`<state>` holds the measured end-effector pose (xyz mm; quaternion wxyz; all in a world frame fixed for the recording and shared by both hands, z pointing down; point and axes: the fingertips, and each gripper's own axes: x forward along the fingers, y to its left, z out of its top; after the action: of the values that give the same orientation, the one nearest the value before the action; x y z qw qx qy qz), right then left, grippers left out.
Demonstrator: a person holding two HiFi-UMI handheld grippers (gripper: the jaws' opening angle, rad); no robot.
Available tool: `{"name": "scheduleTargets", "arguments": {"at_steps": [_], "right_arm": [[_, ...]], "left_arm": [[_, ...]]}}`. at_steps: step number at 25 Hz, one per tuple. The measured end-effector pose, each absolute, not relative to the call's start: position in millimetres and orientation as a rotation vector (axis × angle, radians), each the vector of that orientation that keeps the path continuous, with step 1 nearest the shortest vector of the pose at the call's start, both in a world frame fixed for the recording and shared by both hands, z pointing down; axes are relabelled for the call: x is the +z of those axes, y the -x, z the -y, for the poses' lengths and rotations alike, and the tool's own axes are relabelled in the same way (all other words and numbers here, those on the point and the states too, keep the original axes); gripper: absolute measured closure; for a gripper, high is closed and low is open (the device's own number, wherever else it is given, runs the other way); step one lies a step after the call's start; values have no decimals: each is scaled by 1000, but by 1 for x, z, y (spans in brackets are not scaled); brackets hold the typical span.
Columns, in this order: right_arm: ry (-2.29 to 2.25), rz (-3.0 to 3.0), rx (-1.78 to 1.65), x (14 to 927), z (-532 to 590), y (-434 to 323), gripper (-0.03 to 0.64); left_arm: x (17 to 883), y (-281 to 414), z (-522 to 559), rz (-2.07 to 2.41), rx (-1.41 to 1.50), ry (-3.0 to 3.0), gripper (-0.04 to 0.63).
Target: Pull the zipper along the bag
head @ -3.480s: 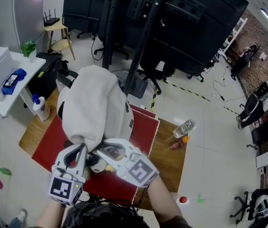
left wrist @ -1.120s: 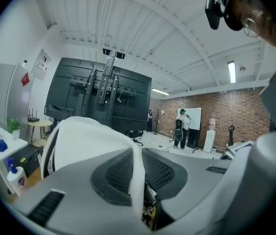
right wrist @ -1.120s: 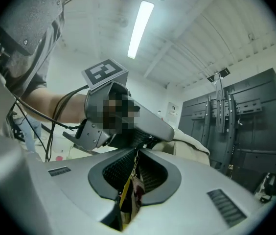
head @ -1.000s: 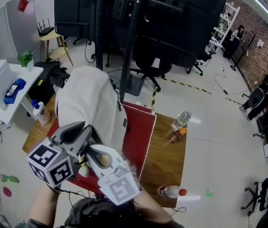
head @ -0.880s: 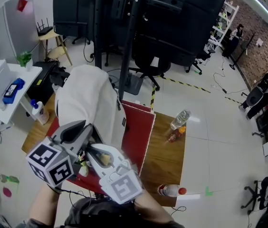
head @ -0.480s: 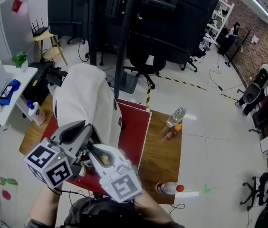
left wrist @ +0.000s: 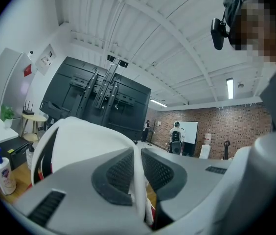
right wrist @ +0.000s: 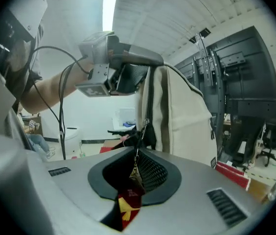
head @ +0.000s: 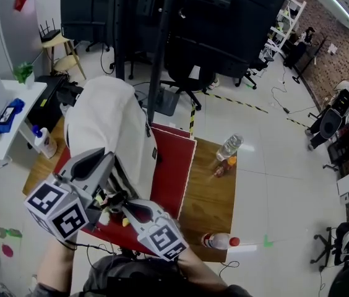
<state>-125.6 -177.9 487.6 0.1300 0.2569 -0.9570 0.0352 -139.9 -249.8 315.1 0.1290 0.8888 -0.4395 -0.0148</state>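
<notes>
Right gripper (right wrist: 136, 173), clamped on the red zipper tag (right wrist: 127, 202), should draw straight along the zipper track (right wrist: 150, 102) — never outward — while the left gripper (left wrist: 137, 174), pinching a fold of the cream backpack (left wrist: 84, 136), braces it.

Near end of bag (head: 109, 129) hidden behind left tongs (left wrist: 137, 177) and right tongs (right wrist: 134, 180) from above. Lower half of red tag (right wrist: 128, 203) buried between right pads. Far off, figures (left wrist: 176, 138) too small to tell.
</notes>
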Motion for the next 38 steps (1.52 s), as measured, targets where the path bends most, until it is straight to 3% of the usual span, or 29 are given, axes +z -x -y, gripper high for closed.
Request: {"name": "scheduleTargets", "arguments": {"at_steps": [16,21,23,28,38], "right_arm": [[-762,2860,185,490,175,118,563],[-760,2866,228,490,178,124,547],[-757,2868,242,492,180,125,533],[-764,2850,230,492,186,129,488],[-759,2870,229,485,191,146,418]], "left_arm": [[324,142,243,1350,-38,-2588,528],[335,150,244,1520,86,-2630,495],[342,151,244,1566,139,-2639,469],[355,156,245,1609,197,-2628,314],[362,170,237,1576,282,-2647,253]]}}
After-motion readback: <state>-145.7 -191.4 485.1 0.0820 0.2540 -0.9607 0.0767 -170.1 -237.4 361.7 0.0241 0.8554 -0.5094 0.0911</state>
